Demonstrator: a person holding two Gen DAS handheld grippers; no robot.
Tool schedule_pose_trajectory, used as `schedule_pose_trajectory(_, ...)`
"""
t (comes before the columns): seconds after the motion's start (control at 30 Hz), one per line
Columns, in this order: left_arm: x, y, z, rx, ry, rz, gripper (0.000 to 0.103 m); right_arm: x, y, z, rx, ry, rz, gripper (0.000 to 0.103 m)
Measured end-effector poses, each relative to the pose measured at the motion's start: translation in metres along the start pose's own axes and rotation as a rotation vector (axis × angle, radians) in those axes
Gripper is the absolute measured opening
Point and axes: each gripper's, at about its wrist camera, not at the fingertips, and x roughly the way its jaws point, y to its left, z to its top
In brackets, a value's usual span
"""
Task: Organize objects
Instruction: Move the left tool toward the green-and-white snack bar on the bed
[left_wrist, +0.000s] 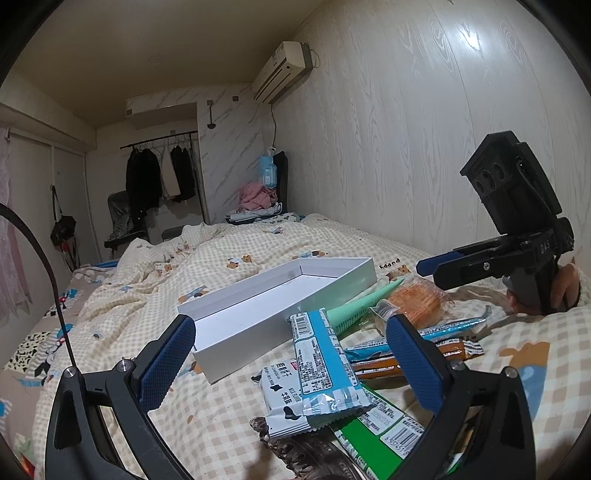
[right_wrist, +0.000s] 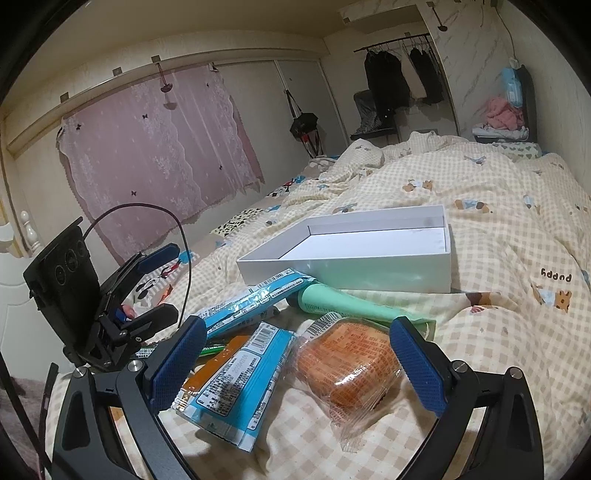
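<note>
Snack packets lie heaped on the checked quilt (right_wrist: 480, 229) between two hand-held tools. At the left, the left gripper (left_wrist: 291, 365) gapes wide with nothing clamped, poised over a blue-and-white bar packet (left_wrist: 325, 365) that rests on a cow-print packet (left_wrist: 280, 402). Just behind the heap sits the white box (right_wrist: 369, 254), with nothing inside, a mint-green tube (right_wrist: 354, 302) lying against its near wall. To the right, the right gripper (right_wrist: 299, 365) stands equally wide over the orange cake packet (right_wrist: 347, 365), gripping nothing.
</note>
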Motion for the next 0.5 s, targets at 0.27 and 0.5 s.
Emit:
schedule_pose_trajectory(0.27, -0.0007, 0.0001, -0.0005, 0.000, -0.001, 0.000, 0.103, 0.0001, 0.0001, -0.0005, 0.002, 0.001, 0.001, 0.100)
schedule_pose_trajectory(0.5, -0.0014, 0.0024, -0.0003, -0.004, 0.007, -0.005, 0.103, 0.0000, -0.0002, -0.0008, 0.004, 0.001, -0.001, 0.100)
